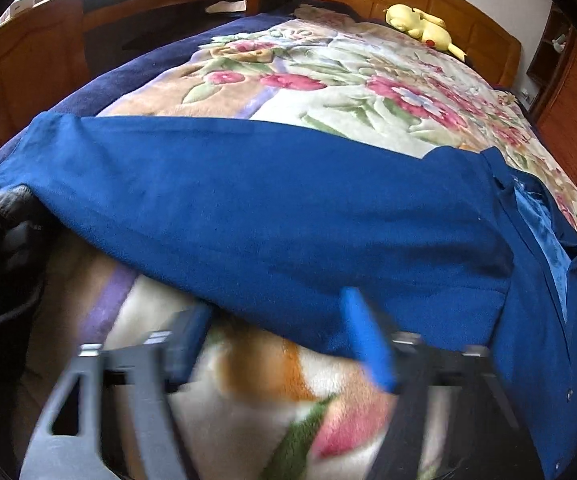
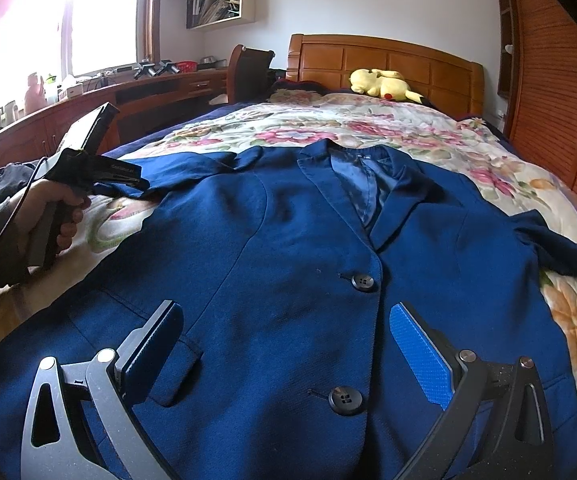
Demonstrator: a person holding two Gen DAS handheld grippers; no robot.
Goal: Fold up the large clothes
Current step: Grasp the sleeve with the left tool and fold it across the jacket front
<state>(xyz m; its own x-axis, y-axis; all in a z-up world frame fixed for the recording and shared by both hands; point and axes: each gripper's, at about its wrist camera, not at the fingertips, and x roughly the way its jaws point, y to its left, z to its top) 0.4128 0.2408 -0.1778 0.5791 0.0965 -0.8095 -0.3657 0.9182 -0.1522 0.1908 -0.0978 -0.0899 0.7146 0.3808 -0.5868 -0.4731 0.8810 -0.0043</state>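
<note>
Jaws apart; jacket (image 2: 280,240) label unreadable.

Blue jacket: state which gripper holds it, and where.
Neither grips it. The left gripper straddles the sleeve edge, jaws open; the right gripper hangs open over the front.

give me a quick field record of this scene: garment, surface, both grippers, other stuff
garment: blue blazer, spread front up, buttoned
surface: floral blanket on the bed
left gripper: at the edge of the blazer's sleeve, jaws partly apart, grip unclear through blur
right gripper: open above the blazer's lower front, holding nothing
other: yellow plush toy by the headboard
</note>
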